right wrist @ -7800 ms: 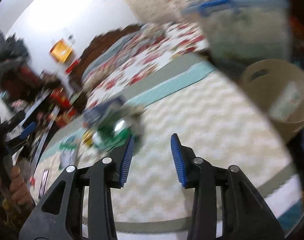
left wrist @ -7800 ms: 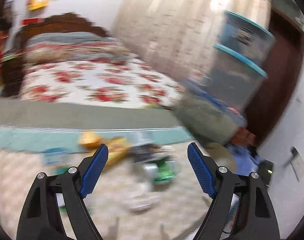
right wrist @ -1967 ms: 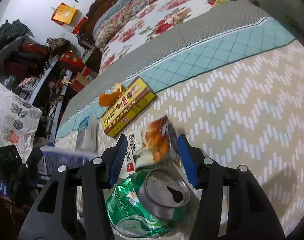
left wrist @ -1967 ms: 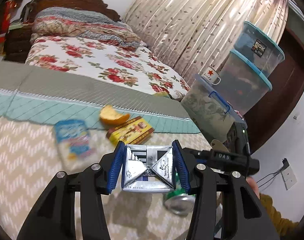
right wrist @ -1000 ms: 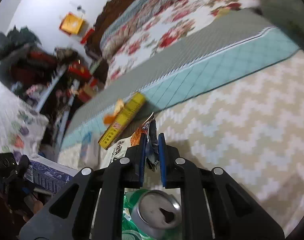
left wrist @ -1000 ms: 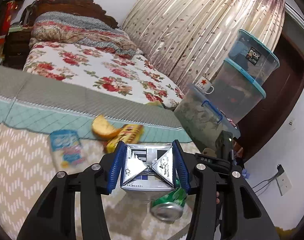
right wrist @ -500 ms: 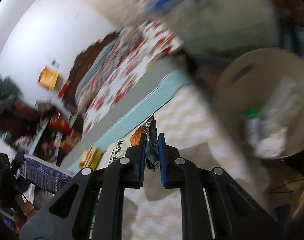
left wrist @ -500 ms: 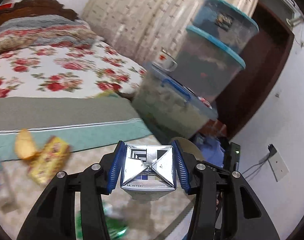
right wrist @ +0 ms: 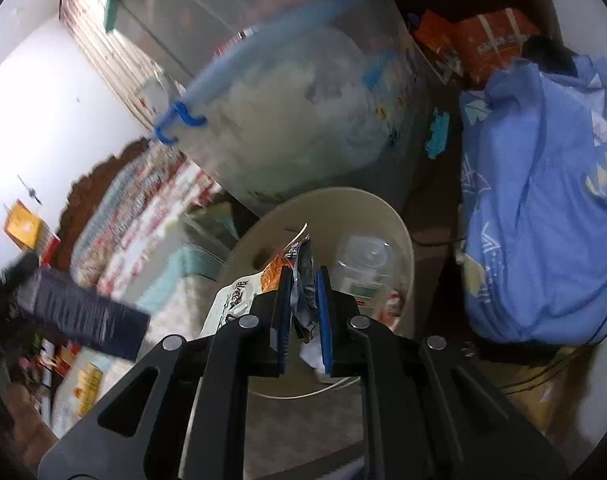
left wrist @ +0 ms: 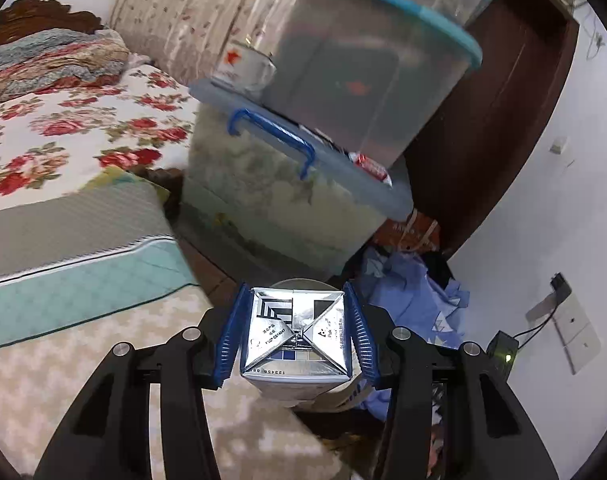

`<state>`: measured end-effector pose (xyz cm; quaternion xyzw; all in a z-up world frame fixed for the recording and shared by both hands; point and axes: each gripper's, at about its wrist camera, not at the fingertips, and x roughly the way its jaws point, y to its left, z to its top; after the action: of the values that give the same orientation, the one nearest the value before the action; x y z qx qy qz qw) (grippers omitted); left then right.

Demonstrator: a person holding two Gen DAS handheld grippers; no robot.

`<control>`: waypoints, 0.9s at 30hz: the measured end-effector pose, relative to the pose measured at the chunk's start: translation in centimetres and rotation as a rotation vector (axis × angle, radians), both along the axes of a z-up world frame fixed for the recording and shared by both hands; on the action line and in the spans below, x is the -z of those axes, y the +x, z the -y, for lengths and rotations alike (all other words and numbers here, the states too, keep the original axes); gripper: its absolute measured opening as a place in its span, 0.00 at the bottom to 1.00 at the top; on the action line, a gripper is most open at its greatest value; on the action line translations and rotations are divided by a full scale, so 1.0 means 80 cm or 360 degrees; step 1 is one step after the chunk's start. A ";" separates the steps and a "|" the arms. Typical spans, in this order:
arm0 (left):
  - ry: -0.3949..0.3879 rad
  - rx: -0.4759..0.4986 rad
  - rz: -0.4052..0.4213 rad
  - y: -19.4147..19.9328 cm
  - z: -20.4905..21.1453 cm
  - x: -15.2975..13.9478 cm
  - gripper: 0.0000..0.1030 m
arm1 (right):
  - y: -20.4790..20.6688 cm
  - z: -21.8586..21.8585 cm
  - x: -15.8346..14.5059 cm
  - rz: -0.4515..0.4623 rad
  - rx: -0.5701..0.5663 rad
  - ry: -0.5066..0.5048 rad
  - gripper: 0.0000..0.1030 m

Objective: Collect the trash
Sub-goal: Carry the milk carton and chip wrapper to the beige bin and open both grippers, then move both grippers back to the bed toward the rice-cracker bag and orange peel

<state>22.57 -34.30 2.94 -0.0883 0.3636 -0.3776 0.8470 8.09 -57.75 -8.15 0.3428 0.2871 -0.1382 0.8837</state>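
Drop-off step: the left gripper (left wrist: 297, 334), jaws clamped on a silver carton (left wrist: 295, 340) at lower centre, and the right gripper (right wrist: 303, 312), pinched shut on a snack wrapper (right wrist: 299, 280), both hover over the beige bin (right wrist: 399, 224), so next comes opening each above its mouth

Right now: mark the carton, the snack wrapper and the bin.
carton (left wrist: 297, 336), left wrist view, on its folded foil end.
snack wrapper (right wrist: 303, 276), right wrist view, on the crumpled part between the pads.
bin (right wrist: 331, 200), right wrist view, on its inner far wall.
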 end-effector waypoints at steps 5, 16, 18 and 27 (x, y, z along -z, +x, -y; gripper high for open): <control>0.0076 0.0029 -0.0020 0.016 0.054 0.030 0.45 | 0.017 0.005 0.021 -0.0068 -0.0064 0.0003 0.19; 0.0053 -0.0038 -0.0019 0.005 0.007 0.017 0.71 | 0.003 -0.021 -0.003 0.0024 -0.0004 -0.0085 0.65; -0.0002 -0.0071 0.0018 -0.007 -0.021 -0.004 0.71 | 0.000 -0.028 -0.010 0.0051 -0.0019 -0.0064 0.65; -0.0172 -0.0373 0.0301 -0.092 -0.225 -0.099 0.71 | -0.008 -0.117 -0.042 0.0128 -0.0293 -0.0016 0.59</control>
<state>15.25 -16.28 10.90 -0.1396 0.2485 -0.3017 0.9098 7.44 -48.37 -4.78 0.3156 0.2810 -0.0439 0.9052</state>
